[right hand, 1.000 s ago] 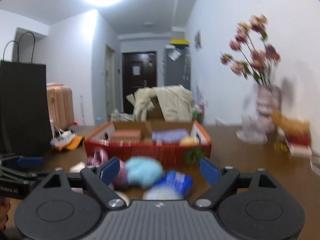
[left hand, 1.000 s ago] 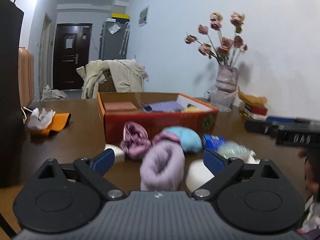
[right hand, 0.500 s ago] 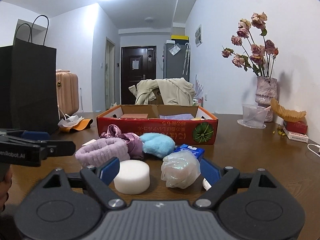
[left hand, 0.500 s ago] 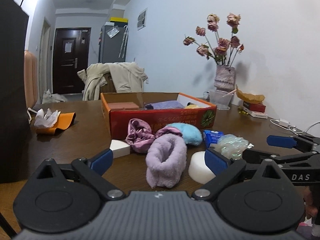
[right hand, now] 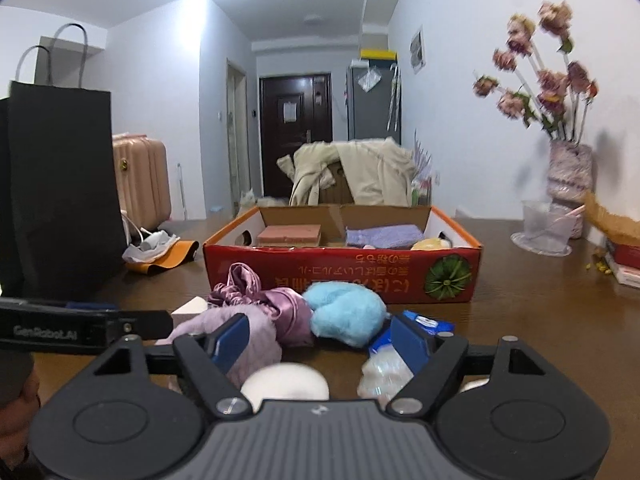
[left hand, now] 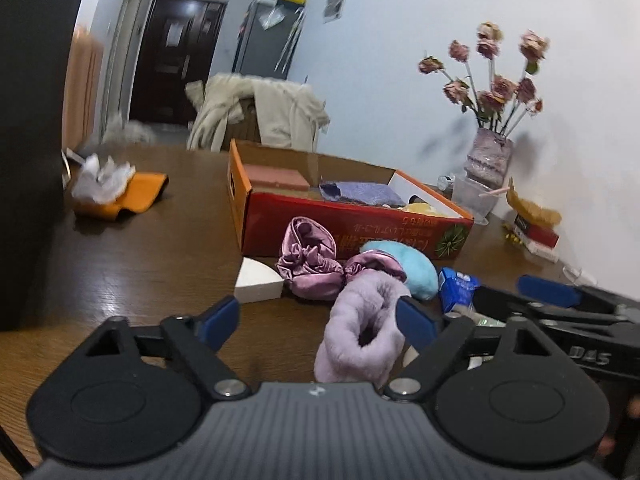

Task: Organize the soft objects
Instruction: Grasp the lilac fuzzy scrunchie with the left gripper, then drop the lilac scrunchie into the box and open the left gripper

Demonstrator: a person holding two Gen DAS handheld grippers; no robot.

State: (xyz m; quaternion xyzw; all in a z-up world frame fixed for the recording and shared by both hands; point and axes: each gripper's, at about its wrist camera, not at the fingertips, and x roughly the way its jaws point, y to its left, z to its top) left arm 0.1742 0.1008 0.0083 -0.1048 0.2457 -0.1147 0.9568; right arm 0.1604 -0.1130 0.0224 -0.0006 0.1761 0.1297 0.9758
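My left gripper (left hand: pixel 318 318) hangs low over the tabletop (left hand: pixel 132 264) with its fingers spread wide and nothing between them. My right gripper (right hand: pixel 320 338) is spread the same way and empty.

The biggest worry is the red box (right hand: pixel 340 270) straight ahead of both grippers. Anything I carry has to clear its near wall, and a low carry could snag the wall and shove the box back.

Next, the fuzzy lilac band (left hand: pixel 362 338) sits just ahead of my left gripper, off toward its right finger rather than centred. If I close from here, I expect to pinch only one edge, and the loop may roll or flop free.

On the right, the white round sponge (right hand: pixel 286 382) and the clear crinkly bundle (right hand: pixel 382 372) both lie within the opening of my right gripper. Closing now could catch both or squeeze one out sideways.

My two grippers are also close. The right one shows just beyond my left one's right finger, so they could knock together.

Loose items ahead of the grippers:
- one lilac band
- one pink satin scrunchie (left hand: pixel 310 258)
- one blue fluffy pad (right hand: pixel 346 312)
- one white round sponge
- one clear bundle
- one white wedge sponge (left hand: pixel 258 282)
- one small blue packet (left hand: pixel 458 286)

Inside the box I see three things: a pink block, a purple cloth and something yellow. Part of it is hidden.
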